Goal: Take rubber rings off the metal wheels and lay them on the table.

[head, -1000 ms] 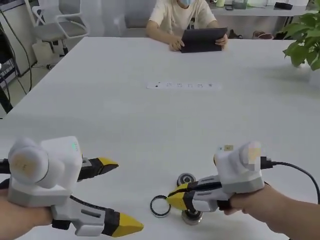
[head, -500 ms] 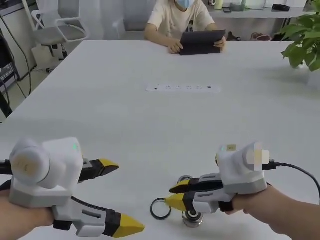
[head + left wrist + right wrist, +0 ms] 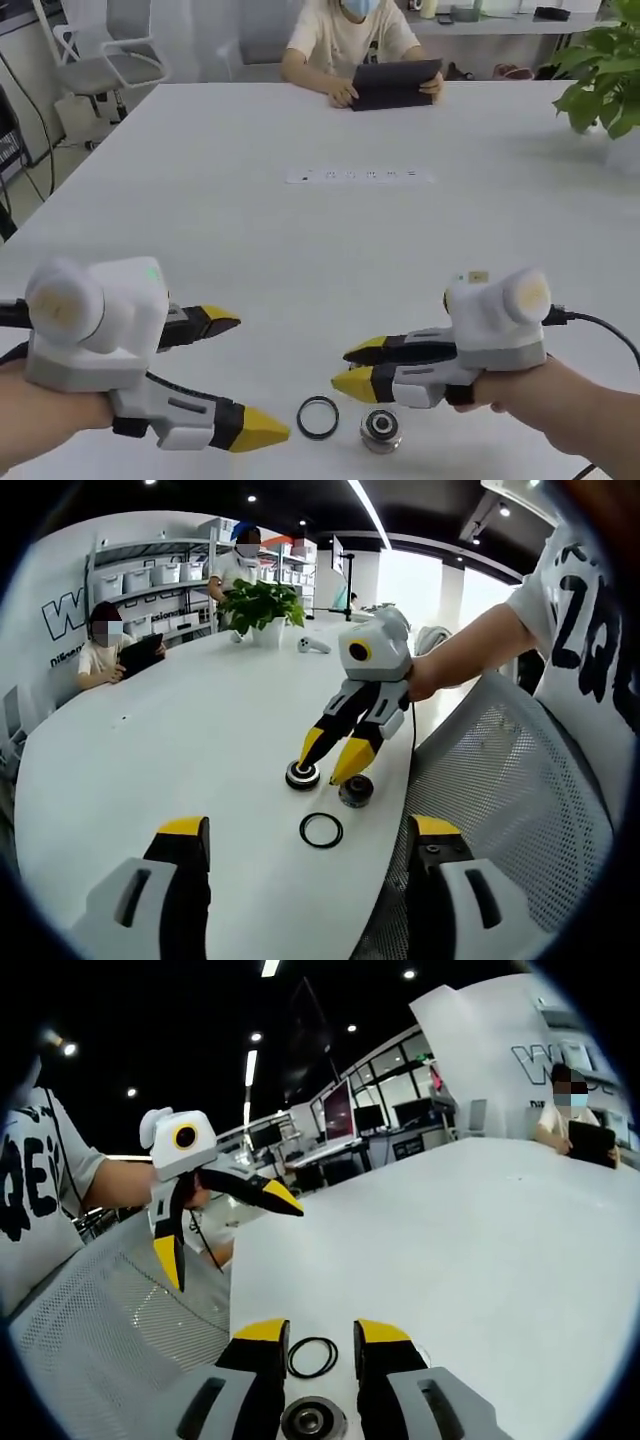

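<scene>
Lying ahead of R hand-held gripper (image 3: 322, 1332): rubber ring (image 3: 312, 1357)

right gripper (image 3: 358, 367) | raised off metal wheel (image 3: 380, 428) | fingers (image 3: 352, 385) now slightly apart

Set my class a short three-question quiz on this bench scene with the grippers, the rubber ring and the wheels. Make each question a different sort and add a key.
1. True or false: the loose rubber ring lies flat on the table, touching neither gripper.
2. Multiple choice: the left gripper is A) shut on a ring, B) wide open and empty, C) shut on a wheel.
3. Fill in: in the left gripper view, ___ metal wheels stand on the table by the right gripper.
Key: 1 true; 2 B; 3 two.
</scene>
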Available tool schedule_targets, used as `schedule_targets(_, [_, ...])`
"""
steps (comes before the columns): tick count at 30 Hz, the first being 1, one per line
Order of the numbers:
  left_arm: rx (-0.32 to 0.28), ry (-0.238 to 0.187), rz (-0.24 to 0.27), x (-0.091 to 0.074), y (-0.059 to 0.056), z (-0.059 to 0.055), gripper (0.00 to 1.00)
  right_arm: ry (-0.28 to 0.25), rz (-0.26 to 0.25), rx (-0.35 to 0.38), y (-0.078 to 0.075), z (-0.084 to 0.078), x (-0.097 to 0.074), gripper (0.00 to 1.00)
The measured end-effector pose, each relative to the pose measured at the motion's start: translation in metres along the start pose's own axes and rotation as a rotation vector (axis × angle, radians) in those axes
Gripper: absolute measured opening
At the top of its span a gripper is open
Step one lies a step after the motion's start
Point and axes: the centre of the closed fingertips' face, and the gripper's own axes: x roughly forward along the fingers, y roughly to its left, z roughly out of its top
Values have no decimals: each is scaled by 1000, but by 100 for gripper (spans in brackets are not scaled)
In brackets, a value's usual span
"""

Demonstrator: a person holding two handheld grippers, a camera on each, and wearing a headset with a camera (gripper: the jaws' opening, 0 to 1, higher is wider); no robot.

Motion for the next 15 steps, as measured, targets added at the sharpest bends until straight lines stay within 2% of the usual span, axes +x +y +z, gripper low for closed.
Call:
schedule_targets(6, [-2, -9, -5, 6, 5, 10, 77, -30, -32, 5, -10, 7, -12, 25])
schedule_targets(15, [7, -7, -17, 17, 11, 15, 75, -55, -84, 13, -27, 11, -30, 27])
